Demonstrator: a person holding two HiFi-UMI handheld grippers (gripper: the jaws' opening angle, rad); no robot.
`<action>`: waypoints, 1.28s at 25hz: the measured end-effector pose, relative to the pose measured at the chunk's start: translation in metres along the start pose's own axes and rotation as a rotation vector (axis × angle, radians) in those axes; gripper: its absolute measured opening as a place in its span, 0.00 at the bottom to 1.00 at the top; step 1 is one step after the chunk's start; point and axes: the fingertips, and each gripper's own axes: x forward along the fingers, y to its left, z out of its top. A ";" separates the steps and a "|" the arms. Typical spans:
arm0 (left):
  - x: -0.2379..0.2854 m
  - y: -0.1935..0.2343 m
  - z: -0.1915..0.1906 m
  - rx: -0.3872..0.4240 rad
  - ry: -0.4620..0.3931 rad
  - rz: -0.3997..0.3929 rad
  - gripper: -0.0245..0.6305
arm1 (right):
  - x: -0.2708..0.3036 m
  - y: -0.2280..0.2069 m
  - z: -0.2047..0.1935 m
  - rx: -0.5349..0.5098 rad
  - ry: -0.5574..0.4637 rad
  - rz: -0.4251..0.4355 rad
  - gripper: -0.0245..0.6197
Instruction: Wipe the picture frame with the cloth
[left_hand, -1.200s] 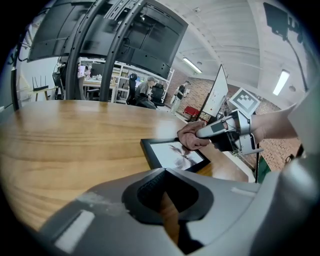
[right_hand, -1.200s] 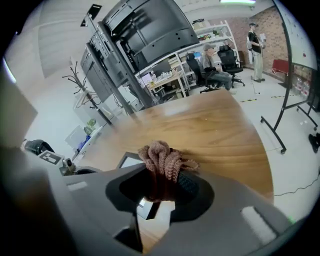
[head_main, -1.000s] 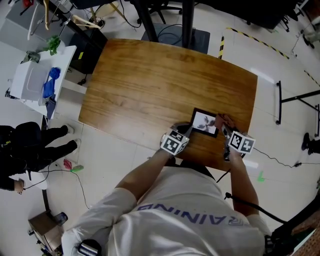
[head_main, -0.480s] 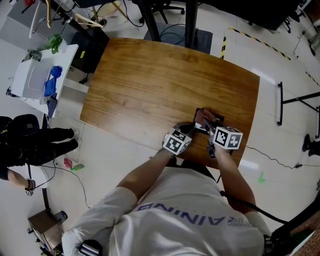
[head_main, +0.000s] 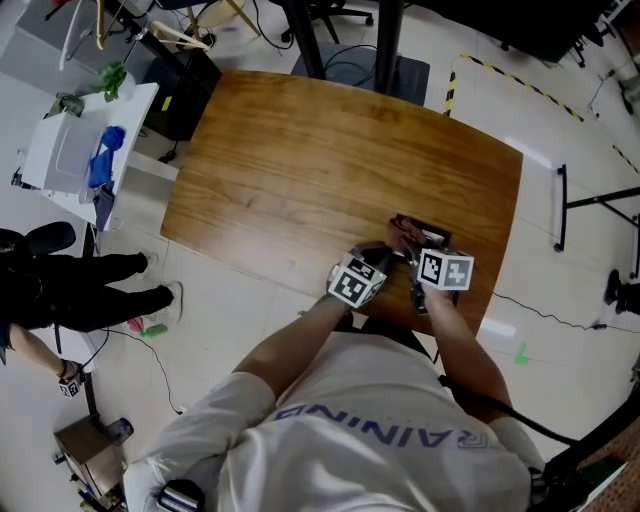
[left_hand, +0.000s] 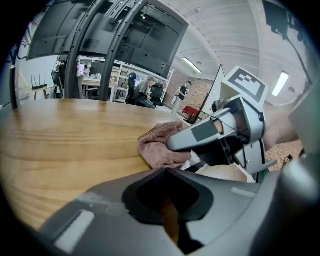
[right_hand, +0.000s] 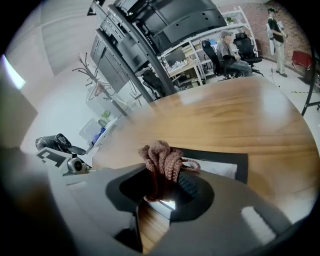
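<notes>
While the right claw (right_hand: 162, 186) is clamped tight on a bunched-up, reddish-brown knitted cloth (right_hand: 161, 159), that wad sits over the black-bordered rectangular picture frame (right_hand: 226, 157). The frame lies flat on the brown wooden counter (head_main: 300, 170), close to the edge nearest the person.

From the head view you barely see the frame tbh. The cloth, the right claw and its marker cube (head_main: 443, 270) cover most of it, and only a bit of black border and white picture peeks out.

The left claw (head_main: 383, 260) is just beside the frame's left side. In the left gripper view its jaws are drawn close together with only a thin brown sliver between them. I can't tell whether they pinch the frame's edge or not.

Stuff around it:
- Off to the left on the floor there's a white cart (head_main: 50, 165) with something blue (head_main: 100, 160) on it.
- A person in black (head_main: 90, 295) stands near the cart.
- Yellow-and-black hazard tape (head_main: 447, 93) runs on the pale floor past the counter's far edge.
- A black stand (head_main: 575, 200) is off to the right, with loose cables on the floor.

The only writing I can read is "AINING" in grey-blue letters on the person's white shirt (head_main: 380, 436), upside down from that camera.
</notes>
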 end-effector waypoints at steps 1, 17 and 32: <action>0.000 0.000 0.000 -0.001 0.000 0.000 0.05 | -0.003 -0.005 -0.001 0.000 0.003 -0.009 0.22; 0.001 0.003 -0.002 -0.003 -0.001 -0.001 0.05 | -0.067 -0.075 -0.025 0.036 -0.038 -0.117 0.23; -0.002 0.019 0.010 -0.055 -0.008 -0.030 0.05 | -0.074 -0.082 -0.028 0.055 -0.124 -0.118 0.23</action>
